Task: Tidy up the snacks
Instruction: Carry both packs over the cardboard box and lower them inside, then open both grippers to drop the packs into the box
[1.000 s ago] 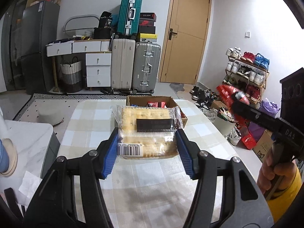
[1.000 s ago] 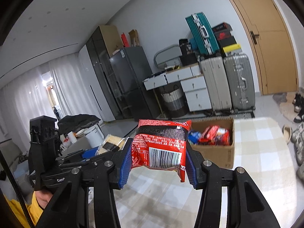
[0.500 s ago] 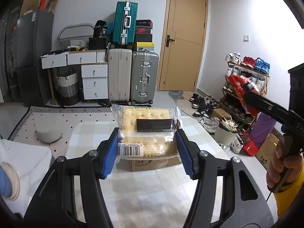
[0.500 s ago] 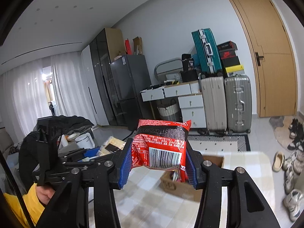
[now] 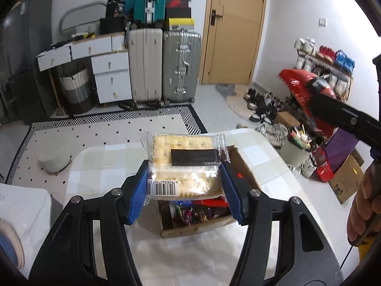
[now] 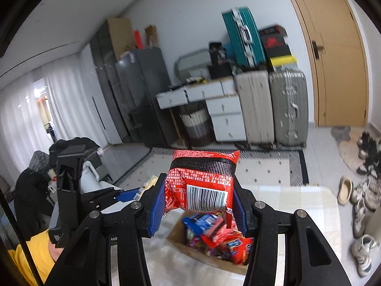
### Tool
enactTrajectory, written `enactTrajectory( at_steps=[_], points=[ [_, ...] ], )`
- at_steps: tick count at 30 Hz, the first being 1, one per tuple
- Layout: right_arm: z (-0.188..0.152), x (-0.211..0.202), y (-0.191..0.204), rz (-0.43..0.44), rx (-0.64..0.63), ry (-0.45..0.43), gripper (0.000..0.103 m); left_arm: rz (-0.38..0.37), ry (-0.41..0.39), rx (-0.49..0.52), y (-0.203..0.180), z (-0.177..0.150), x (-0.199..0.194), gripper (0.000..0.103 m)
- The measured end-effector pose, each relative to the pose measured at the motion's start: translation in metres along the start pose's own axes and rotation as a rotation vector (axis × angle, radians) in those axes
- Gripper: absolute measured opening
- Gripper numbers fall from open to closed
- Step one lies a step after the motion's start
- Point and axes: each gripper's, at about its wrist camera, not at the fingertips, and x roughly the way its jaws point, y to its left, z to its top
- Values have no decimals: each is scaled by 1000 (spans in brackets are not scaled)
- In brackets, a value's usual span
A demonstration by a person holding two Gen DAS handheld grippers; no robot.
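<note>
Our left gripper [image 5: 184, 186] clamps one clear cracker pack [image 5: 183, 164], barcode reading 6 928362 10772. Our right gripper [image 6: 197, 205] clamps one red snack bag [image 6: 202, 183]. Both hover above one cardboard box [image 6: 212, 259] on the tabletop [image 5: 100, 164].

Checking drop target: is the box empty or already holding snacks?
Holding snacks. The open box shows red and blue packets inside, seen below both held packs; how full, cannot tell.

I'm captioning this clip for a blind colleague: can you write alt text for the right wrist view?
The right gripper holds a red snack packet, barcode facing the camera, above an open cardboard box of colourful snacks on a checked table. At left, the left gripper holds a pale packet; suitcases, drawers and a door stand behind.
</note>
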Motion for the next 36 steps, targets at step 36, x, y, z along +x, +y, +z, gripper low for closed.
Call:
enactTrajectory(
  at_steps=[36],
  points=[
    [-64,161,-80,-73,86,331,50,-31,181,13,9,-26,180,56]
  ],
)
